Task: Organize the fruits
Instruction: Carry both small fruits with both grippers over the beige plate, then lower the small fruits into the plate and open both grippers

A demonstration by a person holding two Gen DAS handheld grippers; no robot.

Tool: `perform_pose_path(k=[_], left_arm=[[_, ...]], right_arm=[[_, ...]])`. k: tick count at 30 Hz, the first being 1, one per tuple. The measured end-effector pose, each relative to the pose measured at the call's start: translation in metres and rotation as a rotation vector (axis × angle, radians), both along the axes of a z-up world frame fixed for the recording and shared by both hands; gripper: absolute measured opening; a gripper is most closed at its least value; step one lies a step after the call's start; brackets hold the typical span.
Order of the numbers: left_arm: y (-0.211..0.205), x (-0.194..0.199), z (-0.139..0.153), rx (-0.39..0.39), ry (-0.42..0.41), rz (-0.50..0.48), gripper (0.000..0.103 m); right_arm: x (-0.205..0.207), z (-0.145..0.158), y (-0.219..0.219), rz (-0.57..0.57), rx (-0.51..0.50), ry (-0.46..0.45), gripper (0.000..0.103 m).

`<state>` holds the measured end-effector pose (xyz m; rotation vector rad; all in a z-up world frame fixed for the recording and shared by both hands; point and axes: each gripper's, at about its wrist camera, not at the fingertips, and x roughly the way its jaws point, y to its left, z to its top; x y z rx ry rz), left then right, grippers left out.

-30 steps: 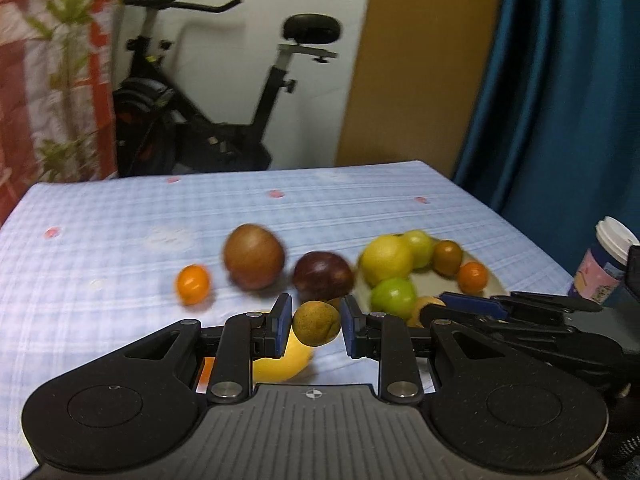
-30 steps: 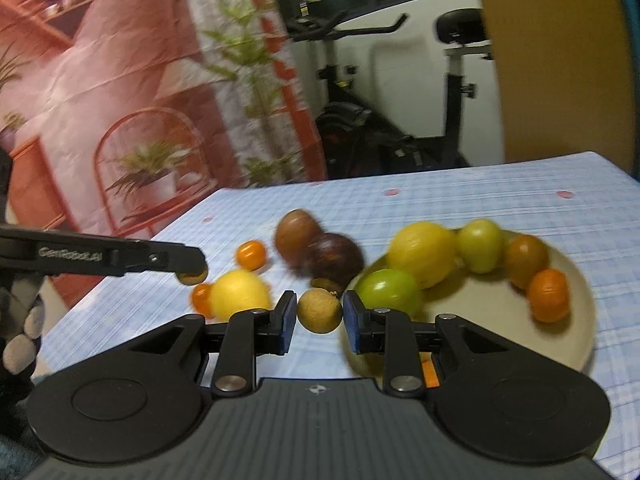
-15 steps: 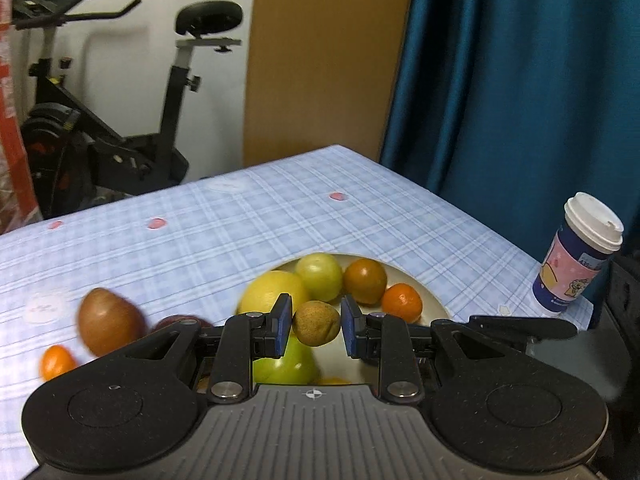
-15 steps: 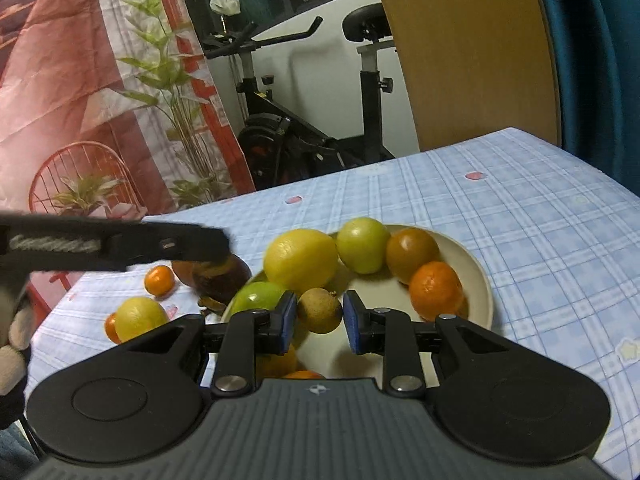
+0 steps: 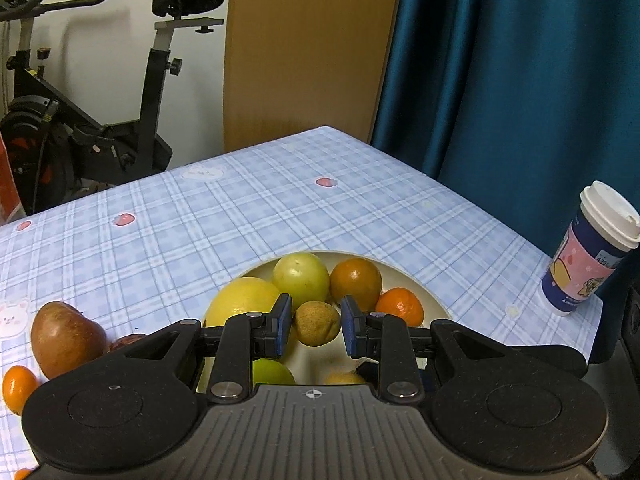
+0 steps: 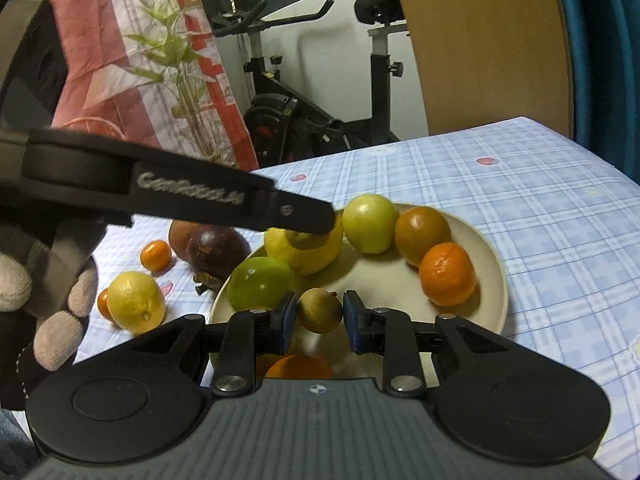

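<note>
The left claw (image 5: 315, 326) grips a small tan-brown fruit (image 5: 317, 323) between its blue pads, pinched on both sides. That fruit is slightly oval, its long axis running roughly level from pad to pad, and it hangs above the beige plate (image 5: 416, 280) in front of a big yellow citrus (image 5: 244, 300), a green-yellow round fruit (image 5: 301, 273), a brown-orange fruit (image 5: 356, 282) and a mandarin (image 5: 400, 306).

The right claw (image 6: 319, 314) is likewise closed on a second small brown fruit (image 6: 320, 310), nearly round, with a tiny nub at its upper right. It sits over the near part of the plate, beside a green lime-like fruit (image 6: 260, 284).

In the right wrist view the left claw reaches in from the left, tilted downward, its tip over the yellow citrus on the plate. A gloved hand (image 6: 52, 304) holds it.

Off the plate, on the blue checked surface (image 5: 240, 216), lie a reddish-brown fruit (image 5: 66, 338), a dark purple fruit (image 6: 216, 250), a lemon (image 6: 136, 300) and a small orange fruit (image 6: 156, 256). A lidded paper cup (image 5: 588, 256) stands upright near the surface's right edge.
</note>
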<state>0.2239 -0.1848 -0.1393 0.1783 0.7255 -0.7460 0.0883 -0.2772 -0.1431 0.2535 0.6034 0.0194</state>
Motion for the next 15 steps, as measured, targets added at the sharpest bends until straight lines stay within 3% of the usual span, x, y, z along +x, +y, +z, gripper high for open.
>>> perform_pose_path(k=[15], left_arm=[[-0.0081,0.0038,-0.0098,0.040,0.021,-0.013,0.028]], right_arm=[[0.0048,-0.0034,0.0001,-0.001,-0.002,0.019,0.029]])
